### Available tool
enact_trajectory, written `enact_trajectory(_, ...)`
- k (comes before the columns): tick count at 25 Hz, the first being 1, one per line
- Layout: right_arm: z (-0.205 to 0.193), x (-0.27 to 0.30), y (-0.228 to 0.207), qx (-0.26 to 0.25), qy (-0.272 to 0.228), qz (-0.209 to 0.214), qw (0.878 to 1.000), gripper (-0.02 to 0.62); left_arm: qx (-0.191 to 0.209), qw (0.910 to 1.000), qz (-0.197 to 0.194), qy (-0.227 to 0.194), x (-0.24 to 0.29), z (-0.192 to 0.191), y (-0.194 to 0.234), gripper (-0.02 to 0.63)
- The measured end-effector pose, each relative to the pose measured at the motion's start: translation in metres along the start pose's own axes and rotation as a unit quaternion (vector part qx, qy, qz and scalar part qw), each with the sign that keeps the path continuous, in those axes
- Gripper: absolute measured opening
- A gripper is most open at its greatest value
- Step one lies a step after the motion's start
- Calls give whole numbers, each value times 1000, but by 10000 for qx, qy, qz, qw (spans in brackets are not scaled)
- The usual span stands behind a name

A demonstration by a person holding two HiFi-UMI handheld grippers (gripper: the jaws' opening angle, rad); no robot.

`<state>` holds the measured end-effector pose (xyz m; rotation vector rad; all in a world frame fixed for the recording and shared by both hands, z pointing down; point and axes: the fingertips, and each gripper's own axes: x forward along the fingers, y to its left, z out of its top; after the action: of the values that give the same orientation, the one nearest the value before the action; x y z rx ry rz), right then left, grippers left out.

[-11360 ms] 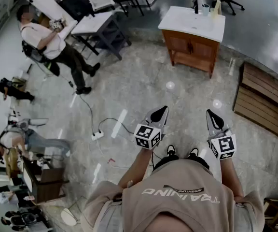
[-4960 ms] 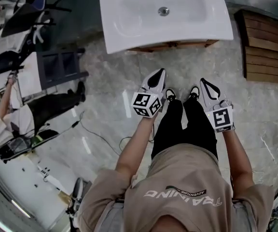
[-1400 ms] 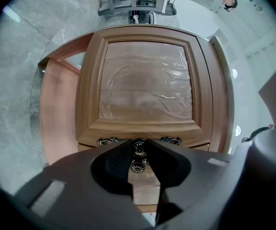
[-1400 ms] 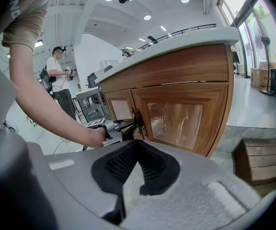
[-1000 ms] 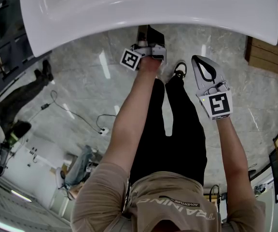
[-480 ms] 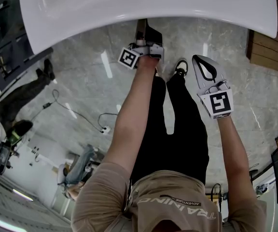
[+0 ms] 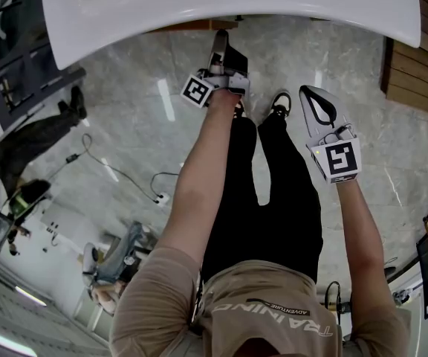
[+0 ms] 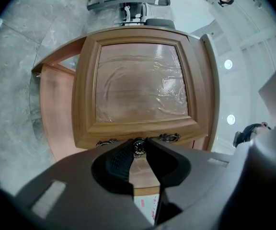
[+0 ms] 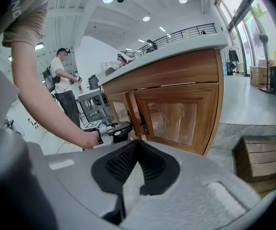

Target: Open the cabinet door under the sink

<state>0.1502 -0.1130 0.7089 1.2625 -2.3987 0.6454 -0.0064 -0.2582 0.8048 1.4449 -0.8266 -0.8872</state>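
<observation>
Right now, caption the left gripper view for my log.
Left gripper pinching the ornate metal handle on the wooden cabinet door.

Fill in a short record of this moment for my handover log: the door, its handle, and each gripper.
cabinet door: looks slightly ajar, below the white sink
door handle: ornate metal pull, its centre knob between the left gripper's fingers
left gripper: closed on the door handle
right gripper: shut, empty, held off to the side of the cabinet door
</observation>
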Motion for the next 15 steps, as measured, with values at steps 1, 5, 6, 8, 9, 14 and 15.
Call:
enact_trajectory(1,0,0,1,-15,2,1,10000,2,20,10000,19,72,-4,-1,0,98)
enact_trajectory(5,0,2,9,-61,36,31,10000,2,6,9997,-4,250,-19,-1,0,98)
enact_trajectory(6,0,2,12,-68,43,49,10000,2,-5,9996,-29,277,-22,-1,-1,98)
enact_trajectory(8,-2,4,19,-87,67,90,9999,2,-8,9994,-73,328,-26,0,0,98)
enact_trajectory(9,-3,6,21,-105,84,105,9999,2,-2,9993,-98,356,-27,-1,0,98)
enact_trajectory(14,-8,15,33,-180,160,71,9997,2,0,9986,-136,505,-28,-1,-1,98)
enact_trajectory(15,-7,17,36,-176,165,50,9997,2,-6,9984,-121,551,-30,-2,-1,98)
